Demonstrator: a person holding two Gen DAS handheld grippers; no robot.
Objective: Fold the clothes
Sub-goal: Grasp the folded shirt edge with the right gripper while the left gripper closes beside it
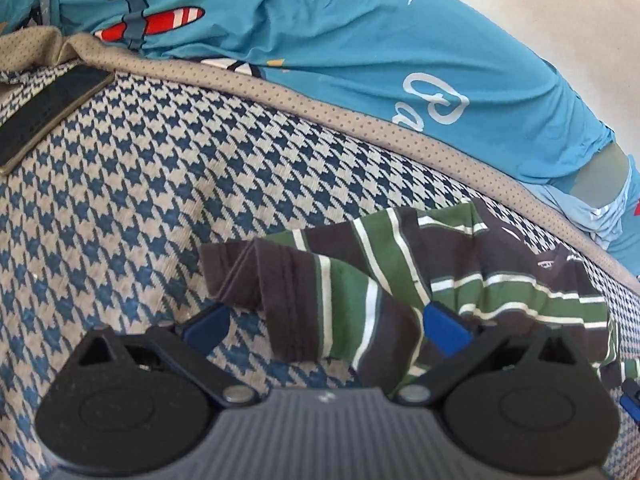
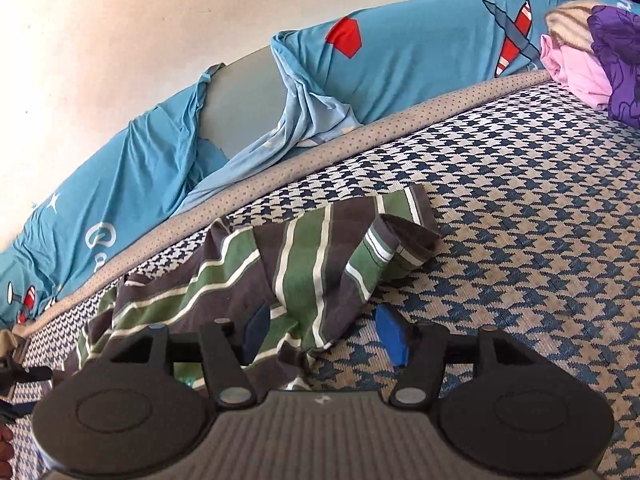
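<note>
A crumpled shirt with brown, green and white stripes [image 1: 384, 280] lies on a blue-and-beige houndstooth mat [image 1: 140, 184]. My left gripper [image 1: 326, 326] is open; a brown edge of the shirt lies between its blue fingertips [image 1: 446, 330]. In the right wrist view the same shirt [image 2: 304, 264] lies bunched with a rolled sleeve to the right. My right gripper [image 2: 324, 334] is open around a low fold of the shirt, on the mat [image 2: 520, 220].
A blue cushion with aeroplane prints [image 1: 320, 28] runs along the mat's far edge against a pale wall. A dark flat device [image 1: 44, 120] lies at the mat's left. Pink and purple folded clothes [image 2: 592, 64] are stacked at the far right.
</note>
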